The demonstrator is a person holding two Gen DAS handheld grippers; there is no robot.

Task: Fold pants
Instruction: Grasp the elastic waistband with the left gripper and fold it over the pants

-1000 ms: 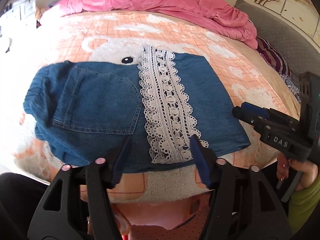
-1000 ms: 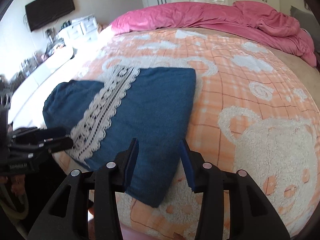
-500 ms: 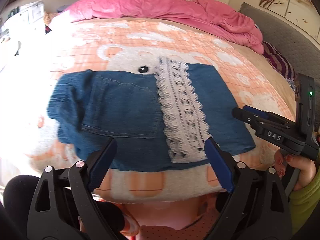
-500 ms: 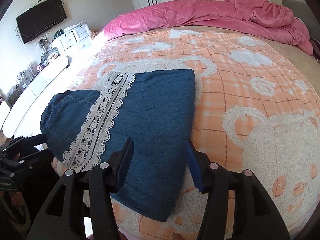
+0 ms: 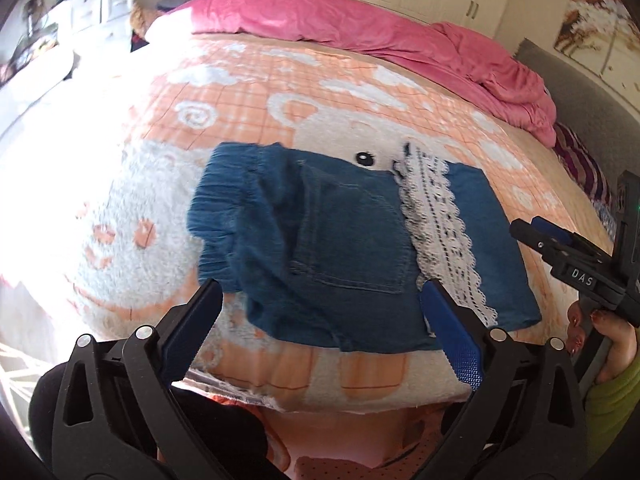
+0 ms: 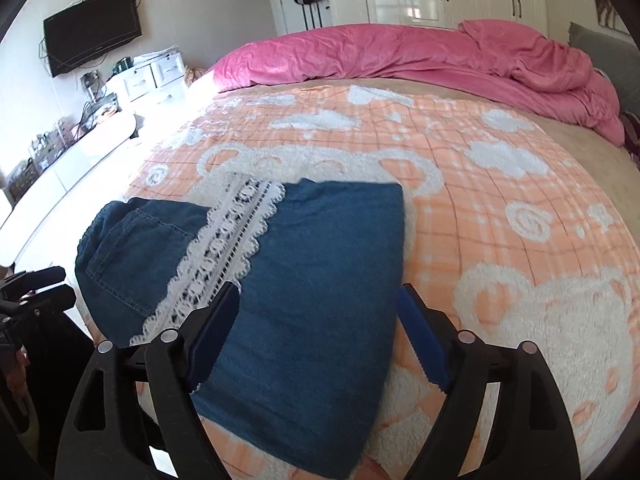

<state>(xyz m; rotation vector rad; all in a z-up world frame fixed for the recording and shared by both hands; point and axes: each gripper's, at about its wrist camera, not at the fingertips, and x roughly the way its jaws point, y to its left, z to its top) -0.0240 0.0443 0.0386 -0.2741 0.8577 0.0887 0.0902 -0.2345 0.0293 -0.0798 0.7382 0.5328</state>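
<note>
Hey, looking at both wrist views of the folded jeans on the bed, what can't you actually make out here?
- Folded jeans: the layers underneath are hidden by the top layer, both views.
- Jeans' near edge, right wrist view: covered by the right gripper fingers.
- Left gripper: cut off by the left edge there.
- Dresser clutter: too small.
- Blanket, left side: washed out by glare.

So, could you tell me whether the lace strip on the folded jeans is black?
No, the lace strip running across the folded jeans is white against the blue denim.
</note>
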